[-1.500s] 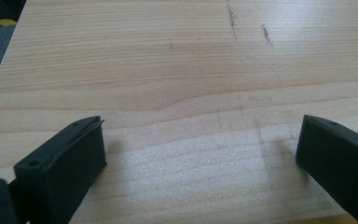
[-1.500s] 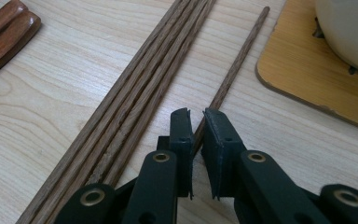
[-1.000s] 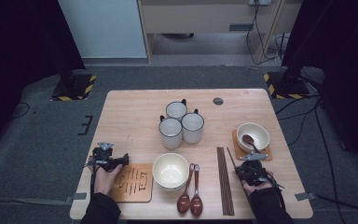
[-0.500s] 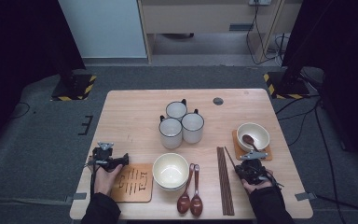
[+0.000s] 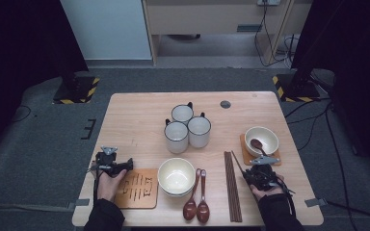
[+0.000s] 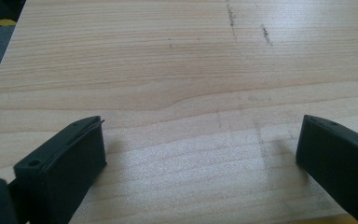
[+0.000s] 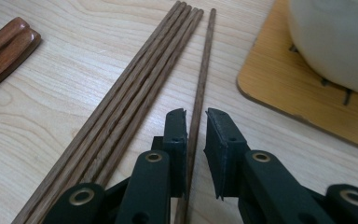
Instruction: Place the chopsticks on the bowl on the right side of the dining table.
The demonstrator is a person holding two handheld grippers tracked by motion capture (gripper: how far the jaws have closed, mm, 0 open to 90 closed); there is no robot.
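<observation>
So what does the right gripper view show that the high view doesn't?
Right gripper view: the right gripper has just been opening, its jaws slightly apart around one chopstick split from the bundle. High view: three mugs, a near bowl, the left gripper beside an empty coaster. Both: two wooden spoons, the far bowl on its coaster.

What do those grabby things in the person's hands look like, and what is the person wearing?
Each hand holds a black tool: the left tool and the right tool. Each has two flat, blocky black jaws, with round metal rivets on the arms behind them. A grey three-cornered plate sits on top, and a thin dark cable trails off. The sleeves are dark.
</observation>
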